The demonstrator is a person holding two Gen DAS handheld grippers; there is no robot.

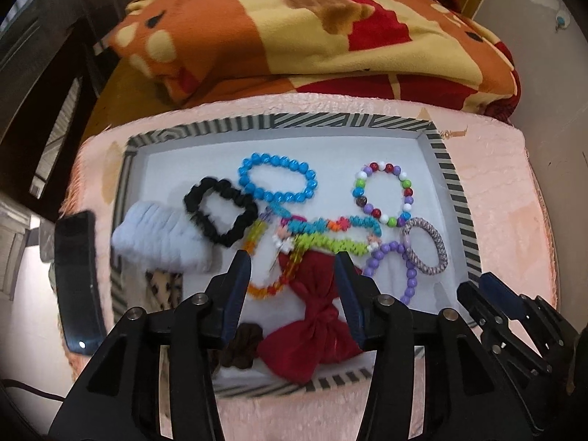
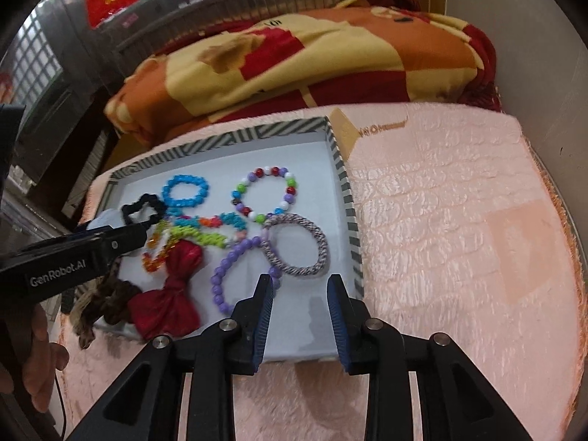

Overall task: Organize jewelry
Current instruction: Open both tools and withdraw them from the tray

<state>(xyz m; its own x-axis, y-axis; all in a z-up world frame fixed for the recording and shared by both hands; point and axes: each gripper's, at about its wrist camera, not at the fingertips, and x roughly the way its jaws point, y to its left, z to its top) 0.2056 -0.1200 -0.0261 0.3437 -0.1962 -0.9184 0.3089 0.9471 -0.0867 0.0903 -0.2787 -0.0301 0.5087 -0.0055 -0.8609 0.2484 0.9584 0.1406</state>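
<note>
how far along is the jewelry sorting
Done: everything sits inside the striped tray, including the blue bead bracelet and red bow. In hand: nothing; left gripper and right gripper are open, empty. Left: untangling the overlapping middle strands.

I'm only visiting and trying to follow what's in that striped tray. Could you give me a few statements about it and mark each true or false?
1. The blue bead bracelet lies inside the striped tray. True.
2. The left gripper is clamped on the red bow. False: its jaws stand apart above the bow, holding nothing.
3. The black scrunchie lies next to the blue bead bracelet. True.
4. The right gripper holds the purple bead bracelet. False: its jaws are open and empty.
5. The tray sits on bare wood. False: it rests on a pink fuzzy cover.
</note>
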